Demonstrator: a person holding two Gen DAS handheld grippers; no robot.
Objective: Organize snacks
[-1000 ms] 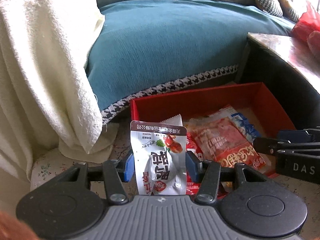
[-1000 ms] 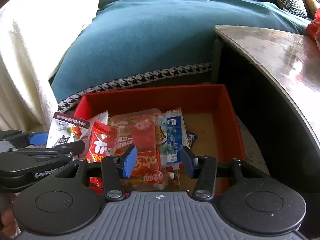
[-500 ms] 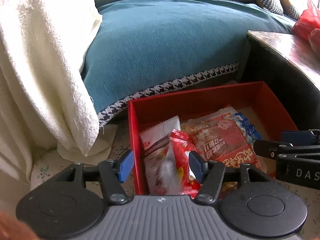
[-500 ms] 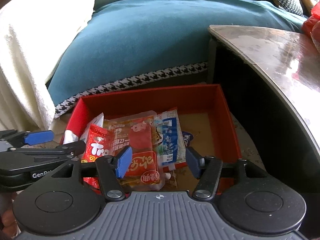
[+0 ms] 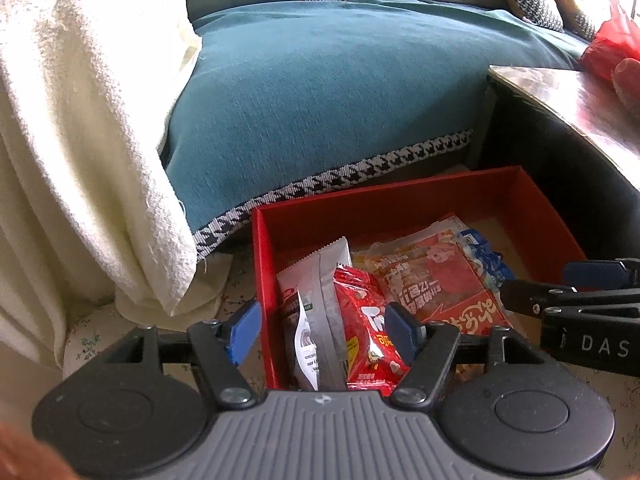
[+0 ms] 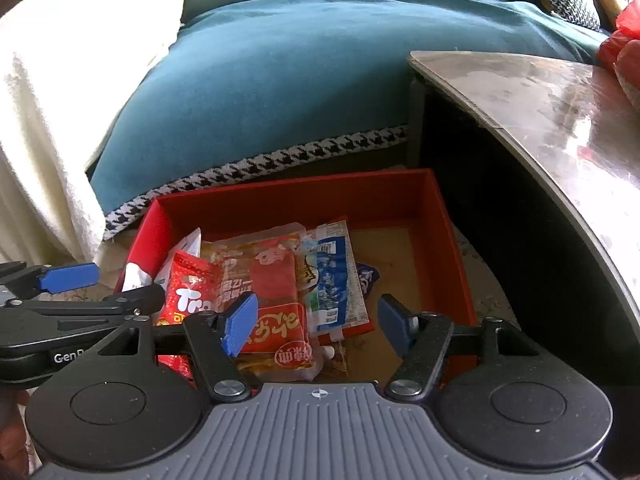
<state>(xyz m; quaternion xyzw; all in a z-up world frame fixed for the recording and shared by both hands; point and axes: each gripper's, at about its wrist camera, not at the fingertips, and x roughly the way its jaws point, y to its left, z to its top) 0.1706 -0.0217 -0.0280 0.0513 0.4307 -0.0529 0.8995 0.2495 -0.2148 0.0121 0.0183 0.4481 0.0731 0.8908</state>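
Over the red box's (image 5: 400, 208) near left corner, you are holding the left gripper (image 5: 320, 328) with jaws wide and empty; the white date packet (image 5: 316, 300) it gripped a second ago is now lying inside, beside the red packet (image 5: 368, 320). Your right gripper (image 6: 316, 324) is hovering open too, so another snack is needed.

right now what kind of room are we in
Most likely a home living room: a teal sofa with cushions, a low coffee table beside it, and a red snack box on the floor between them.
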